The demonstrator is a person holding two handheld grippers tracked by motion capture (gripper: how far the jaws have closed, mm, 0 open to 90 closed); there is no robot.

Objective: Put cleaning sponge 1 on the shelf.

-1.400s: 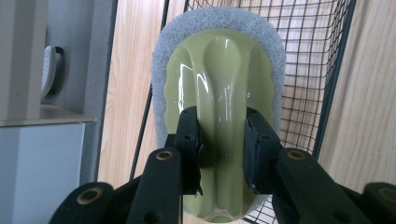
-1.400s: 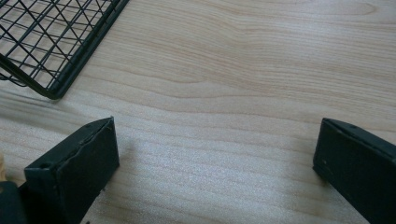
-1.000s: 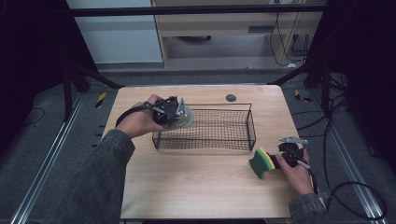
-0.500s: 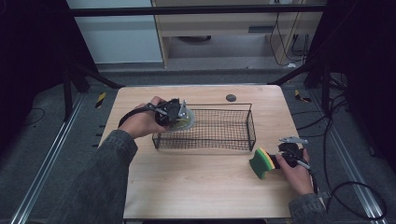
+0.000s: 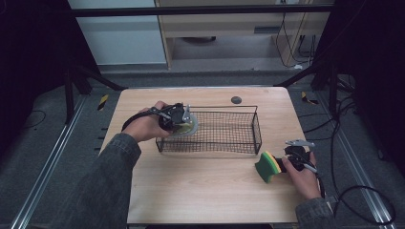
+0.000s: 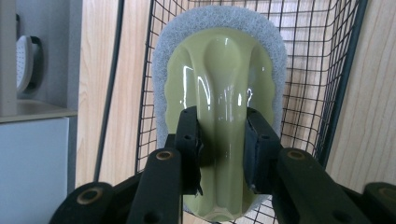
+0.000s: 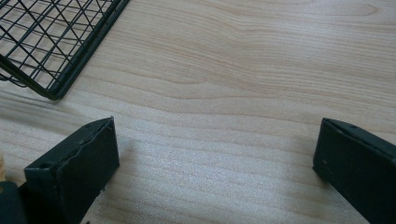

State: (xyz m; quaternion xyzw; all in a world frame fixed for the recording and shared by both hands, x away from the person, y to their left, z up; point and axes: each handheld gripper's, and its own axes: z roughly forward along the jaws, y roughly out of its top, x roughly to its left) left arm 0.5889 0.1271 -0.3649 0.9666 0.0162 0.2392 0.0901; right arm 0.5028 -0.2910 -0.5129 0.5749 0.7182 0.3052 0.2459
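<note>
A scrubber [image 6: 219,70] with a glossy olive-green handle and a grey-white pad sits between the jaws of my left gripper [image 6: 220,135], which is shut on the handle's ridge. In the high view my left gripper [image 5: 184,121] holds the scrubber [image 5: 191,126] at the left end of the black wire basket [image 5: 258,129], just over its rim. My right gripper [image 5: 282,164] rests low near the table's right front, shut on a green and yellow sponge [image 5: 266,167] standing on edge. In the right gripper view the jaws stand wide with the sponge's pale foam [image 7: 219,177] spanning my right gripper [image 7: 219,154].
The basket's mesh [image 6: 317,70] stands behind the scrubber, and its corner [image 7: 51,88] lies just beyond the right jaws. A small dark round disc [image 5: 236,99] lies behind the basket. Bare wooden table [image 5: 205,191] stretches in front.
</note>
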